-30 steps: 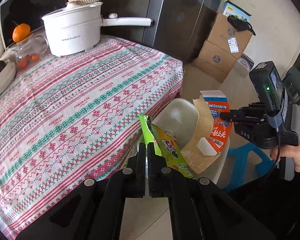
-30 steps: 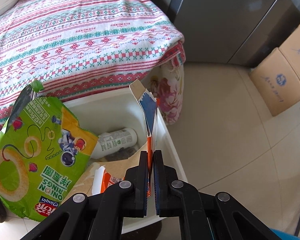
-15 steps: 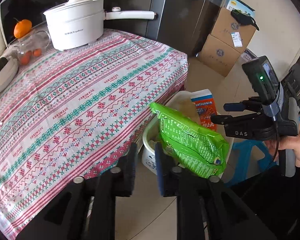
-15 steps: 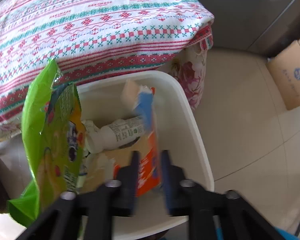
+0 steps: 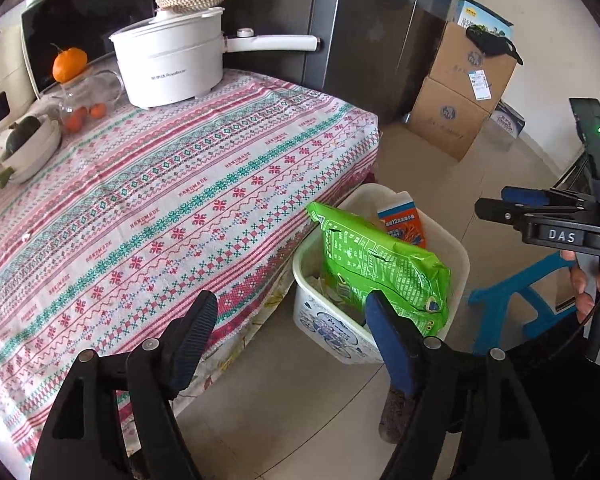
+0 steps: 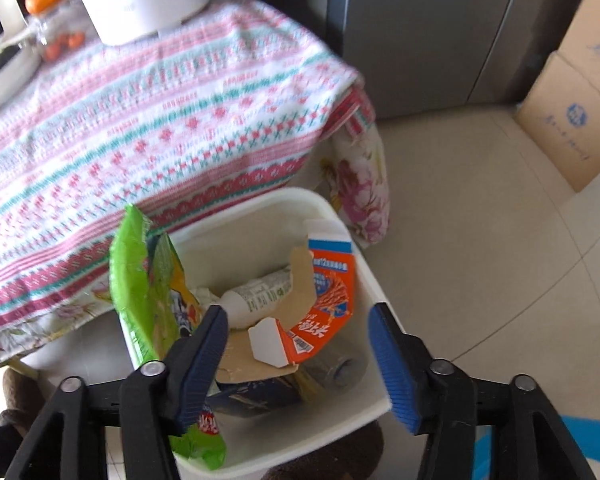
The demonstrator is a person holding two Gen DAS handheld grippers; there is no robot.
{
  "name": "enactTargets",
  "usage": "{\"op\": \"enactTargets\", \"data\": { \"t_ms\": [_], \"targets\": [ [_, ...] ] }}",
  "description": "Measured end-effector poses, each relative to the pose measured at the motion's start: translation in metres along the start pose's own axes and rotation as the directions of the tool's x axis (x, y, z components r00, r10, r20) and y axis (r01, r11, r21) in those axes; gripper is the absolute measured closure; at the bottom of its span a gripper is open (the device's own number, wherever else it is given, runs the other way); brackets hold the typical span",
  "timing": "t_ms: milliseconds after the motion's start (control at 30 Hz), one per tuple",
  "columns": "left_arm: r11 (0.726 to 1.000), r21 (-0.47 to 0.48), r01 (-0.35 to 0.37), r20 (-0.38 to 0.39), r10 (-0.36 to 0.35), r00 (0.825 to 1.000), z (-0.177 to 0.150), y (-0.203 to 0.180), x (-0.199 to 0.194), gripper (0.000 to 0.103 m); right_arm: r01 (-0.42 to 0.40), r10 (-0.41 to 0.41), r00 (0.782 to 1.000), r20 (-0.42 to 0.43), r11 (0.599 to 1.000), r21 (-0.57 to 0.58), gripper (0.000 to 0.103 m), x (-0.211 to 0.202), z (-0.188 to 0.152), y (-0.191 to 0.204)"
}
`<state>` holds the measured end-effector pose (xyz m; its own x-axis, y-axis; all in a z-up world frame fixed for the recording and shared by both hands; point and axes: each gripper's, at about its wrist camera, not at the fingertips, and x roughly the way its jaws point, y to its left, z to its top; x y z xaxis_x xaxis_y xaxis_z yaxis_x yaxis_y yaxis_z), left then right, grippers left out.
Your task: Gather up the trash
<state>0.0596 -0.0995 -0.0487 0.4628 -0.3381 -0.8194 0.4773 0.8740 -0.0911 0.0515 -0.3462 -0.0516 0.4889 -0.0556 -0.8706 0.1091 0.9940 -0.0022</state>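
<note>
Now both pieces of trash lie in the white rectangular plastic bin point(image 6: 340, 216) that stands on the tiled floor just beside the worktop with its red, green and white patterned cloth point(image 5: 172, 200). The left gripper point(image 5: 290, 334) has just been opening; its jaws stand wide apart with nothing between them, and the crinkled green snack bag point(image 5: 380, 260) leans inside the bin, its top poking above the rim on the worktop side. The right gripper point(image 6: 298, 350) has likewise just been opening, and its jaws are spread with no pad on anything; the torn orange and blue cardboard carton point(image 6: 328, 304) rests on the heap in the bin, beside a white labelled plastic bottle point(image 6: 256, 296). The step in hand reads as the release: both items dropped in, both grippers free above the bin. On the visible part of the cloth no loose wrapper shows; only the white electric pot point(image 5: 168, 64), an orange point(image 5: 70, 64) and dishes at the far end remain. The next move probably calls for lifting both grippers away and looking over the worktop and floor for further trash.
</note>
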Motion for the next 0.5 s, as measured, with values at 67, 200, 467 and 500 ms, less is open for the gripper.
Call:
{"op": "enactTargets", "data": {
  "t_ms": [67, 200, 467, 500],
  "targets": [
    [1.000, -0.015, -0.007, 0.003, 0.007, 1.000, -0.007, -0.001, -0.006, 0.018, -0.026, 0.025, 0.999, 0.049, 0.999, 0.028, 0.030, -0.016, -0.008, -0.002],
    [0.998, -0.039, -0.040, 0.023, 0.041, 0.999, -0.019, -0.006, -0.020, 0.013, -0.043, 0.037, 0.993, 0.116, 0.998, 0.053, 0.025, -0.041, -0.026, 0.002],
    [0.993, -0.067, -0.097, 0.097, 0.103, 0.990, -0.044, -0.017, -0.053, 0.002, -0.011, 0.015, 0.972, 0.234, 1.000, -0.020, 0.003, -0.079, -0.069, 0.034],
    [0.992, -0.076, -0.101, 0.110, 0.109, 0.988, -0.047, -0.017, -0.057, 0.001, -0.006, 0.011, 0.970, 0.244, 1.000, -0.022, 0.002, -0.081, -0.073, 0.036]
  ]
}}
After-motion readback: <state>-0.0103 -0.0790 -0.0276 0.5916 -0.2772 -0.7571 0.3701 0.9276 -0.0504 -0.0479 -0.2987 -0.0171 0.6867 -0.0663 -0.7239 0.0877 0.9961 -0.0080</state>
